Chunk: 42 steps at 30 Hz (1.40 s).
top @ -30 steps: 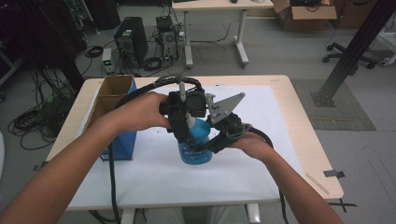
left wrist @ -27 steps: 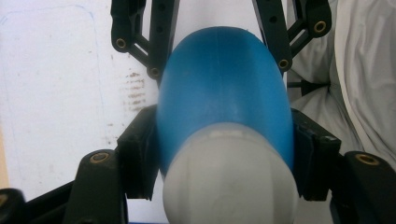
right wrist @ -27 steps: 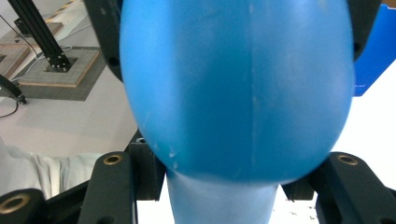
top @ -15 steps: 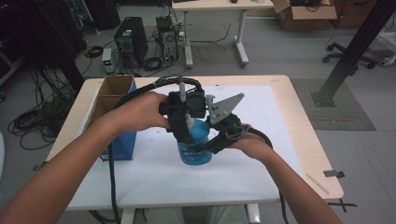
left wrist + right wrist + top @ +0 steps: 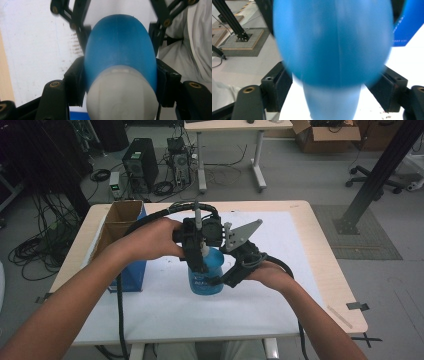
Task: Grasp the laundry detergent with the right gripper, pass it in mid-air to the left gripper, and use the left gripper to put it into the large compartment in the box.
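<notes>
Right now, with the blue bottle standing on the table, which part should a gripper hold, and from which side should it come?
Probably the narrow upper part, where the blue bottle tapers toward its white top, approached from above. The left gripper already clamps there, one pad on each flank. The round lower body looks too wide for a secure hold.

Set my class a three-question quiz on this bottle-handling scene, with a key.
1. True or false: the left tongs clamp the bottle near its white top.
2. The bottle's body is: A red, B blue, C green.
3. What stands open at the left edge of the table?
Key: 1 true; 2 B; 3 a cardboard box.
</notes>
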Available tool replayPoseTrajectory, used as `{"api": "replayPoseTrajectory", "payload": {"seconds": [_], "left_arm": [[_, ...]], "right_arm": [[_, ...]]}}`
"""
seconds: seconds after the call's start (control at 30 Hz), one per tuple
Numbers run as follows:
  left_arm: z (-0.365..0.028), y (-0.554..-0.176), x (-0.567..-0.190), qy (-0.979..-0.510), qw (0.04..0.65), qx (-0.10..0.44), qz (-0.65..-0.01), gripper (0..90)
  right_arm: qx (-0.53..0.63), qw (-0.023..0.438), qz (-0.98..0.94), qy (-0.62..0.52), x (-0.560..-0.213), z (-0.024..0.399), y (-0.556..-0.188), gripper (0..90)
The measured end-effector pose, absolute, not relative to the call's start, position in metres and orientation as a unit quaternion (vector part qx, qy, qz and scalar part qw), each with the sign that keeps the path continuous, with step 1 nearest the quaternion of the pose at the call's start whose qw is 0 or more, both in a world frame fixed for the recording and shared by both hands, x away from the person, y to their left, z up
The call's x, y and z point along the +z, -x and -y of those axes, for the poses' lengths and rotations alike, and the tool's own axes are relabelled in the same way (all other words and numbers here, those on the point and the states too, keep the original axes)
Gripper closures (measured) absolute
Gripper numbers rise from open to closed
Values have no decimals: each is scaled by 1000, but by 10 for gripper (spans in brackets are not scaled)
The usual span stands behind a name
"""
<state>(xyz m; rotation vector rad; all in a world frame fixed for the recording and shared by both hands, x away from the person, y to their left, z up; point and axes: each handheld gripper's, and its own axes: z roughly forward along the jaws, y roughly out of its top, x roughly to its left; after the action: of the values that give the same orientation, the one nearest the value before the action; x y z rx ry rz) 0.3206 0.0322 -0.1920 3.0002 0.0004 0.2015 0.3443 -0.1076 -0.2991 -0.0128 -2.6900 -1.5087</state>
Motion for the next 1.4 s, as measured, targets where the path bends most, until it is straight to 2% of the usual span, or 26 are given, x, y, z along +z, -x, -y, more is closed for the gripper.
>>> {"api": "replayPoseTrajectory", "payload": {"seconds": [0.23, 0.43, 0.83, 1.4], "left_arm": [[-35, -322, -186, -996, 54, 68, -10, 382], [-39, -327, -172, -996, 47, 72, -34, 381], [-56, -347, -140, -989, 37, 88, -110, 381], [-88, -374, -87, -962, 46, 113, -244, 381]], "right_arm": [[-488, 20, 872, 48, -305, 135, -350, 90], [-473, -7, 878, 80, -302, 165, -350, 42], [-436, -48, 889, 128, -290, 224, -343, 41], [-409, -90, 894, 161, -272, 273, -335, 45]]}}
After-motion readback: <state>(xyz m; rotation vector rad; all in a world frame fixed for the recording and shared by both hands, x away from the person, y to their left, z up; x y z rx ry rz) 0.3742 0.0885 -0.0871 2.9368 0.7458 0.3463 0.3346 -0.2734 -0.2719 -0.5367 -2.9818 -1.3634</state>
